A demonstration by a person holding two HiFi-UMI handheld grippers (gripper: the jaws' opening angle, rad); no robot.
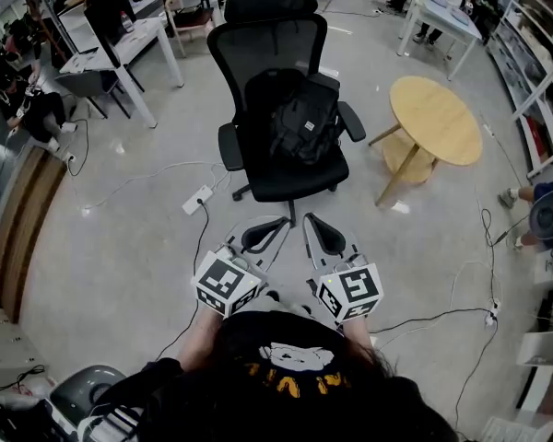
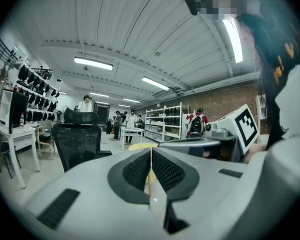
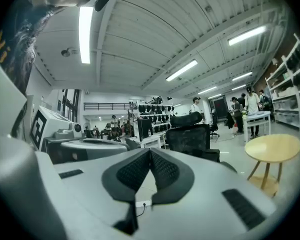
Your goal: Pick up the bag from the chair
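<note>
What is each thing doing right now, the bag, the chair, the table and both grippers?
bag: lying on the chair seat, not held.
chair: upright, carrying the bag.
round table: standing upright.
left gripper: jaws together, empty.
right gripper: jaws together, empty.

Grey black-padded left tool point(image 1: 276, 224) and right tool point(image 1: 311, 221); black printed shirt point(image 1: 286, 380)

Bag point(image 1: 304, 127) on chair point(image 1: 281, 168) — round table point(image 1: 435, 118) right.
</note>
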